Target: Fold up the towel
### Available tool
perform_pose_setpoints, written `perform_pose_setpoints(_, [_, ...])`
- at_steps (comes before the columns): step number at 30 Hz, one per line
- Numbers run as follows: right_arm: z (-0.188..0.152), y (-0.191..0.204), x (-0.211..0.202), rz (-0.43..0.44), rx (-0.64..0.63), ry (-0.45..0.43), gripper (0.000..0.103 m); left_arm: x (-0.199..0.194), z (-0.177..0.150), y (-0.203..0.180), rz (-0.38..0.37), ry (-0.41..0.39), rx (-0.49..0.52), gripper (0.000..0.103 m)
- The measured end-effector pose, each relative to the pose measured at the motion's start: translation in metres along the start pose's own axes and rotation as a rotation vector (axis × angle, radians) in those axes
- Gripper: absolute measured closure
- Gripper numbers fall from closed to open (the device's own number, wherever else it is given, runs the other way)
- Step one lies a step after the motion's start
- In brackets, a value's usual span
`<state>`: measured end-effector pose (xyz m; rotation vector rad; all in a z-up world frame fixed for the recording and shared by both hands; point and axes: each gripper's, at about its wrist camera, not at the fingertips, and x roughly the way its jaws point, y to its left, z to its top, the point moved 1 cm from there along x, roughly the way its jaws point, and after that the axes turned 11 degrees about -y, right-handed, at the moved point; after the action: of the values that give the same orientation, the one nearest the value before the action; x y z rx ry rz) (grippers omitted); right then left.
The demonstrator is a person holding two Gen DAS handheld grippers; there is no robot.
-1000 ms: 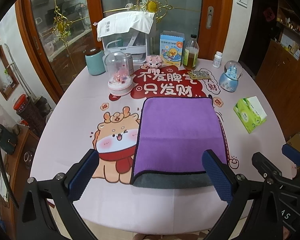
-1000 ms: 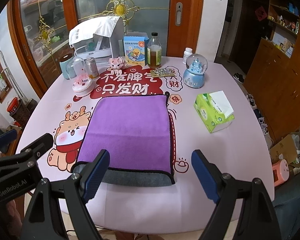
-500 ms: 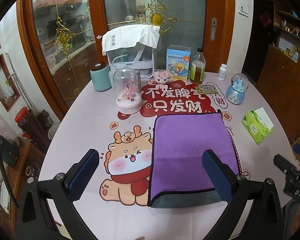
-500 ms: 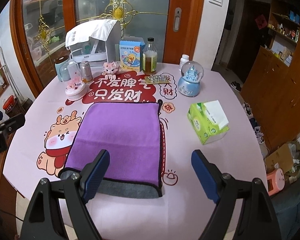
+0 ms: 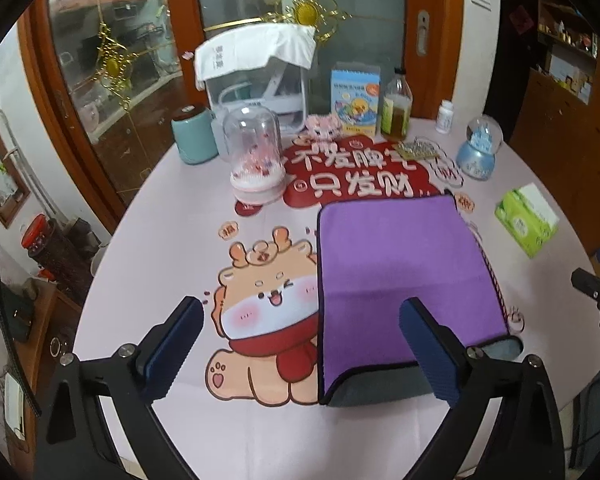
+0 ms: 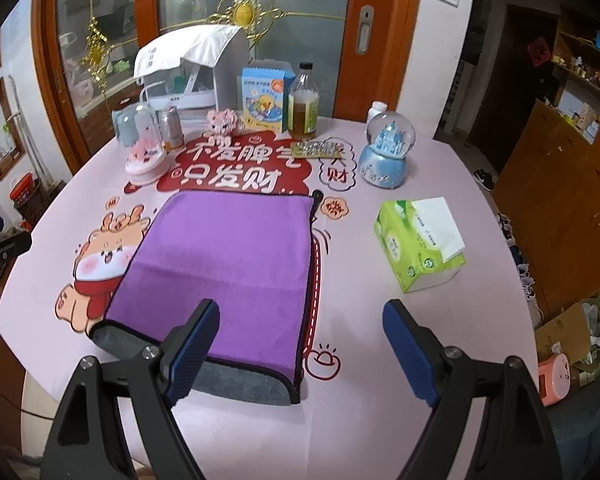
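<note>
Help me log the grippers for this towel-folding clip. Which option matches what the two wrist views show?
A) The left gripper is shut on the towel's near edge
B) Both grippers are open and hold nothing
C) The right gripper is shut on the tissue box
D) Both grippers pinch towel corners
B: the left gripper and right gripper both show wide gaps between their blue pads, and the purple towel lies flat on the table, ungripped.

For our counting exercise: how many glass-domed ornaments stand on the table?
2. A pink dome ornament stands at the back left; a blue snow globe stands at the back right, behind the tissue box. None looks hidden.
</note>
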<state>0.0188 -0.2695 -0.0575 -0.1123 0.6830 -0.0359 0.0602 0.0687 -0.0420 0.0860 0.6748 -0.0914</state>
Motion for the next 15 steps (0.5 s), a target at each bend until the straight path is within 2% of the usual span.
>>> perform_pose_setpoints(4, [-0.020, 0.000, 0.012, 0.032, -0.043, 0.008, 0.019, 0.013, -0.018, -0.004, -0.031, 0.037, 0.024, 0.005])
perform_pose_setpoints(6, [-0.033, 0.002, 0.020, 0.070, -0.070, 0.025, 0.019, 0.023, -0.029, -0.008, -0.076, 0.072, 0.040, 0.005])
perform_pose_setpoints(8, [-0.044, 0.005, 0.027, 0.103, -0.102, 0.044, 0.020, 0.031, -0.038, -0.012, -0.097, 0.096, 0.065, 0.013])
perform_pose_setpoints(9, [-0.051, 0.007, 0.032, 0.117, -0.125, 0.058, 0.023, 0.038, -0.045, -0.015, -0.105, 0.113, 0.092, 0.017])
perform_pose_setpoints(14, [-0.077, 0.010, 0.050, 0.181, -0.156, 0.124, 0.035, 0.061, -0.070, -0.020, -0.154, 0.185, 0.142, 0.022])
perform_pose_setpoints(15, [-0.081, 0.008, 0.055, 0.193, -0.149, 0.140, 0.037, 0.065, -0.074, -0.020, -0.171, 0.196, 0.147, 0.028])
